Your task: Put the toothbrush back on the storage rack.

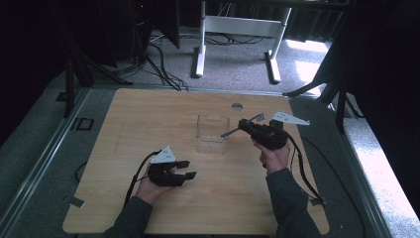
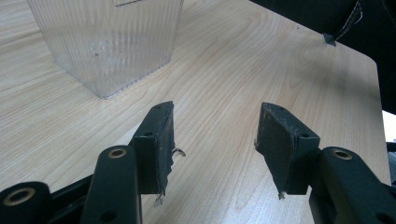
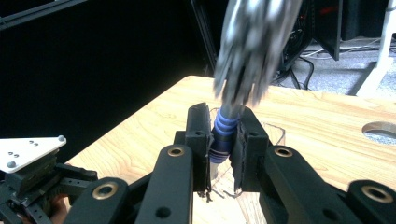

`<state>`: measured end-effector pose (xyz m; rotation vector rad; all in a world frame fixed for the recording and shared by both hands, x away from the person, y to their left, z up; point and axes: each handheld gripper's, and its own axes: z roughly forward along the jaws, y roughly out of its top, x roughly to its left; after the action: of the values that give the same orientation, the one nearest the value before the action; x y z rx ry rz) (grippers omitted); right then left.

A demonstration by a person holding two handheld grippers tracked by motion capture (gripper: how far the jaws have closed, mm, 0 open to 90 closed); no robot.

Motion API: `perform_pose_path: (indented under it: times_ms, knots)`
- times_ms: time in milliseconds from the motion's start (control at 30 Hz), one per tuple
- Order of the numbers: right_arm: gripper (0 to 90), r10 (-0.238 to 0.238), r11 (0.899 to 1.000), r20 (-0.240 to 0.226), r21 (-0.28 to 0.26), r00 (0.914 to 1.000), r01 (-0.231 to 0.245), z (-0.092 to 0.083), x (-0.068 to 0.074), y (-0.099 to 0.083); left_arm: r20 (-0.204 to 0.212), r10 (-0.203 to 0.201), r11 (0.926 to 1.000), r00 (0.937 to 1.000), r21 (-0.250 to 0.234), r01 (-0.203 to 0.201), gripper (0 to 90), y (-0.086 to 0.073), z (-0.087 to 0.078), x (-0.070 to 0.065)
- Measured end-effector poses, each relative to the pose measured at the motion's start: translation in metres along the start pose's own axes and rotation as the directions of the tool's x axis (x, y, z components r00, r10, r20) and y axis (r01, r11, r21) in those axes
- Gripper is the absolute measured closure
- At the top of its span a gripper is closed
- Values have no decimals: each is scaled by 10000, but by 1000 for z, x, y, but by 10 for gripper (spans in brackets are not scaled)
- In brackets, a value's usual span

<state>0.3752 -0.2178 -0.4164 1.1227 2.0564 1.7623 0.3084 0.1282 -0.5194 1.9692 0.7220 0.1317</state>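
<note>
Nearest to the person, the left tongs (image 1: pixel 187 169) rested low over the desk (image 1: pixel 148 208) at the near left, held in a hand that lay almost flat on the wood. Their jaws stood apart with nothing between them, and they pointed to the right, toward the middle of the desk. In the left gripper view the bare wood showed between the two black pads (image 2: pixel 159 144), and the clear plastic box (image 2: pixel 107 42) stood a little farther on.

Farther, on the right side, the right tongs (image 1: pixel 243 125) were raised above the desk and clamped on a fork (image 1: pixel 242 126) at its blue ribbed handle (image 3: pixel 223 133). The right hand gripped the tool from below, with the wrist lifted and the jaws pointing left toward the box (image 1: pixel 213 134). The fork lay across the right edge of the box, above it, its prongs toward the far right and its other end over the opening.

In my judgement the fork was already picked up and brought to the box; to lower it inside and let it go was not yet done.
</note>
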Motion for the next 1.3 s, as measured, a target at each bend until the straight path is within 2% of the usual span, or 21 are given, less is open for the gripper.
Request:
perform_pose_path:
  times_ms: [167, 700, 1000, 1033, 1100, 1167, 1300]
  knots:
    - [786, 56, 10000, 41, 29, 10000, -56, 3, -2, 0, 34, 27, 10000, 10000, 53, -27, 467, 0, 1, 0]
    - [785, -310, 9982, 436, 526, 9986, 287, 18, -2, -2, -16, 0, 10000, 10000, 59, 0, 468, 0, 0, 0]
    - [781, -385, 9938, 482, 1064, 9981, 332, 28, -1, -6, -6, -4, 10000, 10000, 50, 4, 467, -1, 1, 0]
    - [762, -404, 9929, 537, 1140, 9977, 340, 29, -2, -7, -10, -17, 10000, 10000, 41, 17, 467, -1, 0, 0]
    - [539, -399, 9922, 373, 1199, 9985, 352, 30, -2, -7, -8, -7, 10000, 10000, 51, 7, 468, -1, 0, 0]
    - [416, -494, 9924, 299, 1142, 9983, 457, 30, -1, -7, -2, -35, 10000, 10000, 67, 35, 467, -1, 1, 0]
    - [343, -669, 9931, 105, 974, 9977, 655, 28, 1, -7, 10, -40, 10000, 10000, 51, 40, 467, -1, 2, 0]
